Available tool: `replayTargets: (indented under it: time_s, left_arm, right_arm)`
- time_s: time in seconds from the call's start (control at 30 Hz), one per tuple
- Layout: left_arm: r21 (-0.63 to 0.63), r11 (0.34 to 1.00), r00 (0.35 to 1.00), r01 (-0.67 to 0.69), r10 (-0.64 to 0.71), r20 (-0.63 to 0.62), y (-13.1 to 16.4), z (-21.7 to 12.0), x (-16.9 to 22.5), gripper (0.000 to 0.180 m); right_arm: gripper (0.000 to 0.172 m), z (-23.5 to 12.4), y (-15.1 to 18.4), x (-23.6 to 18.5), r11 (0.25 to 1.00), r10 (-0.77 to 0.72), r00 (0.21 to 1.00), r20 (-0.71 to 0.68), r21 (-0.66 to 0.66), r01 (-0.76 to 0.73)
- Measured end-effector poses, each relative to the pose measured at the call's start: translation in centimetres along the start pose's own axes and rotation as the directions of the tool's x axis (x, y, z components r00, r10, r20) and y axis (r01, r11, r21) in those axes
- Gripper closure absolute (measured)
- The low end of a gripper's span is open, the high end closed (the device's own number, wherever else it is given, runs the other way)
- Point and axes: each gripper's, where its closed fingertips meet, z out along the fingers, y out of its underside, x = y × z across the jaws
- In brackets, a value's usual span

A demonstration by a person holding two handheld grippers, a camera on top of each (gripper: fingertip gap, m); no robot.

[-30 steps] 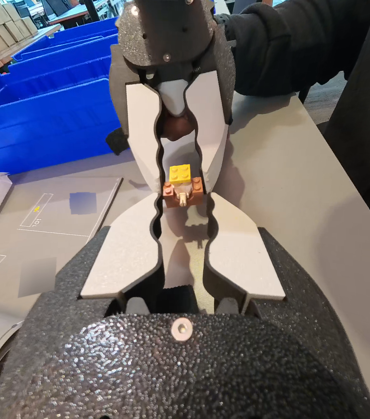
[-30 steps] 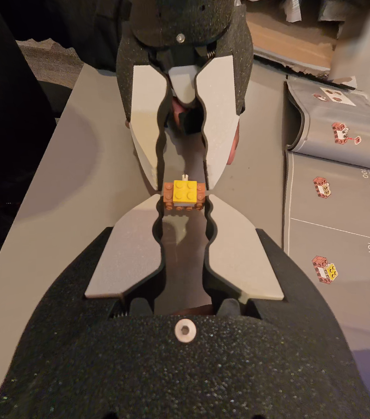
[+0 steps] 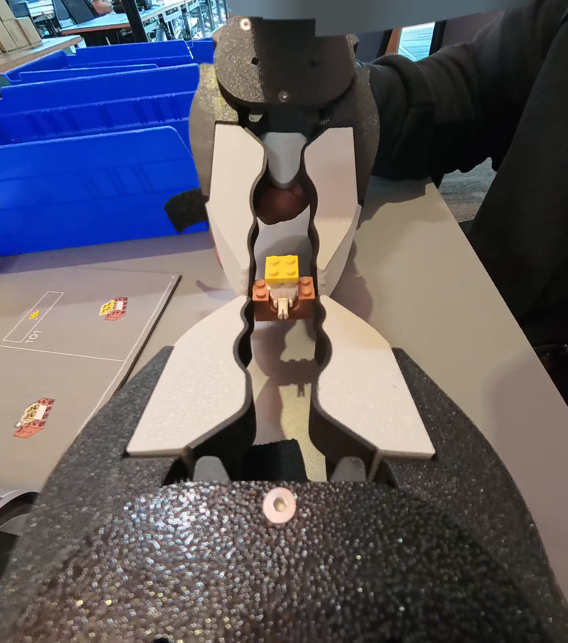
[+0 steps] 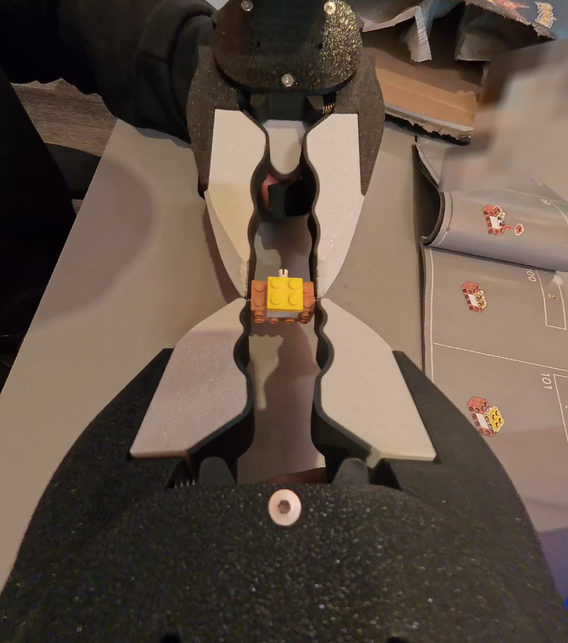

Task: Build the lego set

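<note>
A small brick assembly hangs above the grey table [image 3: 414, 278] between two grippers that face each other tip to tip. It is a brown brick [image 3: 265, 313] with a yellow four-stud plate [image 3: 281, 267] on top and a white pin [image 3: 283, 308] sticking out towards the left wrist camera. My left gripper [image 3: 284, 306] is shut on the brown brick's near end, its pads against both sides. My right gripper [image 4: 282, 302] is shut on the same assembly [image 4: 285, 293] from the opposite end. The right gripper's fingers [image 3: 233, 208] show beyond the assembly in the left wrist view.
Blue bins [image 3: 66, 174] stand at the far left of the table. A grey mat [image 3: 66, 330] printed with brick pictures lies beside the grippers; its curled edge [image 4: 519, 236] and torn cardboard [image 4: 425, 94] show in the right wrist view. A person's dark sleeve [image 3: 449, 104] holds the right gripper.
My left gripper's fingers have drawn in a little onto the brown brick. The right gripper's grasp is unchanged, and the assembly stays between the two.
</note>
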Motion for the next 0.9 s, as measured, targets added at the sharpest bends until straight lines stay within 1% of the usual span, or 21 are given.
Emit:
replayTargets:
  time_s: [0.47, 0.63, 0.7, 0.77, 0.83, 0.9]
  left_arm:
    - [0.034, 0.999, 1.000, 0.010, -0.009, -0.026, -0.4, -0.3, 0.2, 0.148]
    - [0.056, 0.998, 0.999, 0.034, -0.032, -0.031, -0.7, -0.5, 0.0, 0.148]
    - [0.074, 0.996, 0.998, 0.059, -0.056, -0.038, -1.0, -0.8, -0.2, 0.148]
    - [0.088, 0.993, 0.996, 0.079, -0.076, -0.040, -1.2, -1.0, -0.4, 0.149]
    - [0.096, 0.991, 0.995, 0.093, -0.089, -0.043, -1.4, -1.3, -0.6, 0.149]
    - [0.099, 0.990, 0.994, 0.104, -0.100, -0.045, -1.5, -1.6, -0.7, 0.149]
  right_arm:
    - [0.133, -0.3, -0.3, 0.0, 0.997, -0.072, 0.996, -0.050, 0.010, 0.073]
    - [0.127, -0.7, -0.5, 0.1, 0.988, -0.152, 0.985, -0.086, 0.024, 0.154]
    - [0.125, -1.1, -0.7, 0.4, 0.973, -0.217, 0.966, -0.138, 0.042, 0.225]
    - [0.122, -1.7, -1.0, 1.0, 0.948, -0.293, 0.930, -0.223, 0.058, 0.313]
    - [0.123, -2.4, -1.5, 1.5, 0.913, -0.362, 0.881, -0.304, 0.078, 0.402]
    - [0.126, -2.9, -2.0, 1.5, 0.856, -0.447, 0.814, -0.372, 0.086, 0.509]
